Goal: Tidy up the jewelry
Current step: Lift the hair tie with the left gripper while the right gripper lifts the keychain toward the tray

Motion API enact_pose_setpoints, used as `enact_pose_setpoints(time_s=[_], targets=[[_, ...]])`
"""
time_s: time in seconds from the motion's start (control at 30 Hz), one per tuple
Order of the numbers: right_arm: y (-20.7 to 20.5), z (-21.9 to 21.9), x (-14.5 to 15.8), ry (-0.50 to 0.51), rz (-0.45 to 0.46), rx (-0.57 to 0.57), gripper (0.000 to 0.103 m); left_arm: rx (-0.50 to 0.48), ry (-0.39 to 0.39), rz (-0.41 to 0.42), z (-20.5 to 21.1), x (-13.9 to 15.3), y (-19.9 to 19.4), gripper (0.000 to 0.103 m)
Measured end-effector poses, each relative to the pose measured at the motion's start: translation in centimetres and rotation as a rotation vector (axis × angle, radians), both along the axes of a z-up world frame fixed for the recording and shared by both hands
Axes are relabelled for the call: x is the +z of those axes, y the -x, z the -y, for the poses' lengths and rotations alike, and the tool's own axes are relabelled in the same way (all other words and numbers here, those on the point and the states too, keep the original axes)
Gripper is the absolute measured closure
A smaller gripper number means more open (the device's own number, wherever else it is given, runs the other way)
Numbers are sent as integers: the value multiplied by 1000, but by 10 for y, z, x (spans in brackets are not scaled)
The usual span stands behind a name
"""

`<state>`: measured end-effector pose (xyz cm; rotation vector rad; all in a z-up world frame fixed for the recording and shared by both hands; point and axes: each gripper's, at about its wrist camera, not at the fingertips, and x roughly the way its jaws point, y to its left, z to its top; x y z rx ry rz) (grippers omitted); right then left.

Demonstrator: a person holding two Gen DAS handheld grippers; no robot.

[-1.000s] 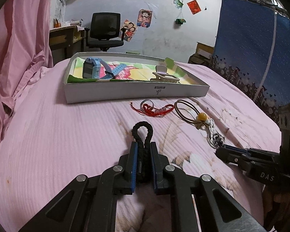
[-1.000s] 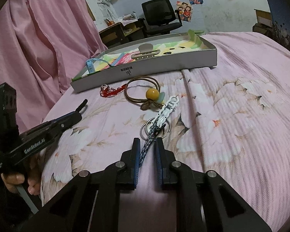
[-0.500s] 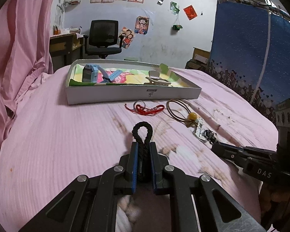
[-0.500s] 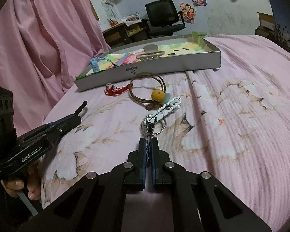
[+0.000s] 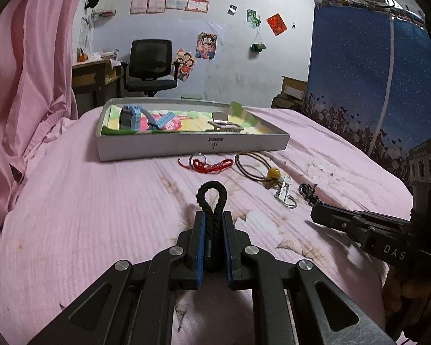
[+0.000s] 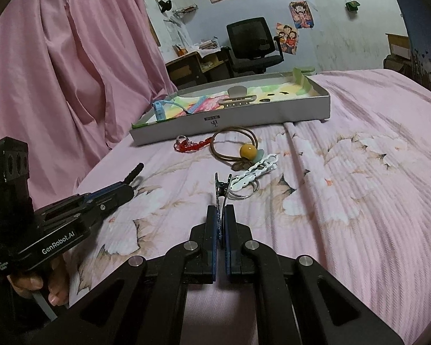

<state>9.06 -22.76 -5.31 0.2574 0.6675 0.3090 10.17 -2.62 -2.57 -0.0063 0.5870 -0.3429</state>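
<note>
My left gripper (image 5: pixel 212 215) is shut on a black braided cord loop (image 5: pixel 211 197) that sticks out past its tips. It also shows at the left of the right wrist view as the left gripper (image 6: pixel 128 188). My right gripper (image 6: pixel 221 210) is shut on a thin dark glittery clip (image 6: pixel 221 192), held on edge just above the pink bedspread. A white chain (image 6: pixel 257 172) and a metal ring (image 6: pixel 245 194) lie right beside the clip; whether they are joined to it I cannot tell. The grey tray (image 5: pixel 192 146) holds a blue watch (image 5: pixel 132 118) and a metal hair clip (image 5: pixel 225 125).
A red braided bracelet (image 5: pixel 212 165) and a brown hair tie with an amber bead (image 5: pixel 273 172) lie on the bed in front of the tray. Pink curtains (image 6: pixel 57 72) hang at the left. A desk and a black office chair (image 5: pixel 150 63) stand behind the bed.
My right gripper has closed on the glittery clip and tipped it up off the bedspread. My left gripper has drawn back a little from the tray, still holding the cord.
</note>
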Motion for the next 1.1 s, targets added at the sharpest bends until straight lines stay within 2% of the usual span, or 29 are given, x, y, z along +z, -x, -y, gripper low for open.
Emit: enact_pose_setpoints(time_s=[0.47, 1.1], targets=[[4, 2, 25, -15, 117, -14, 99, 26, 9, 132, 6, 35, -3, 92], [-16, -5, 74, -4, 274, -17, 99, 81, 8, 226, -2, 69, -26, 92]])
